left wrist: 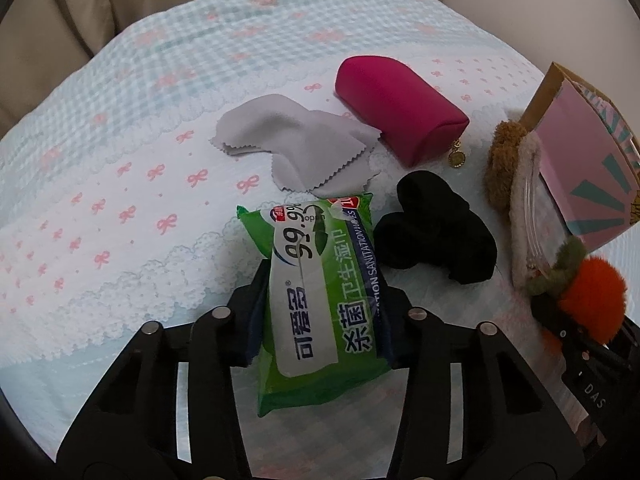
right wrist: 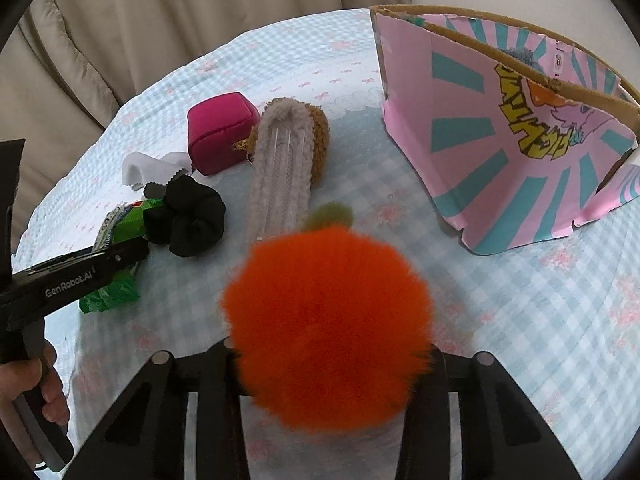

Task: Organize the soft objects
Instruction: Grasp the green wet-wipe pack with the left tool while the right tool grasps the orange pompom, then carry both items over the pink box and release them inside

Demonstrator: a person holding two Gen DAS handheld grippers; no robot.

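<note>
We are clamping a green "99.9%" wipes pack [left wrist: 320,300] over the table [left wrist: 120,200] in our left hand-held gripper [left wrist: 324,312], marked "GenRobot.AI", while our right hand-held gripper [right wrist: 332,364] is gripping an orange pompom [right wrist: 328,320] near the pink box [right wrist: 520,168].

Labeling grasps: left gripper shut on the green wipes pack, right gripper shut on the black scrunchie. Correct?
Half right. The left gripper does clamp the green wipes pack. The right gripper holds the orange pompom, per the right wrist view; the black scrunchie lies free on the tablecloth.

Both grippers clamped, held low over the bed.
Left gripper [left wrist: 324,320] pinching a pack; right gripper [right wrist: 332,364] squeezing a pom-pom.
</note>
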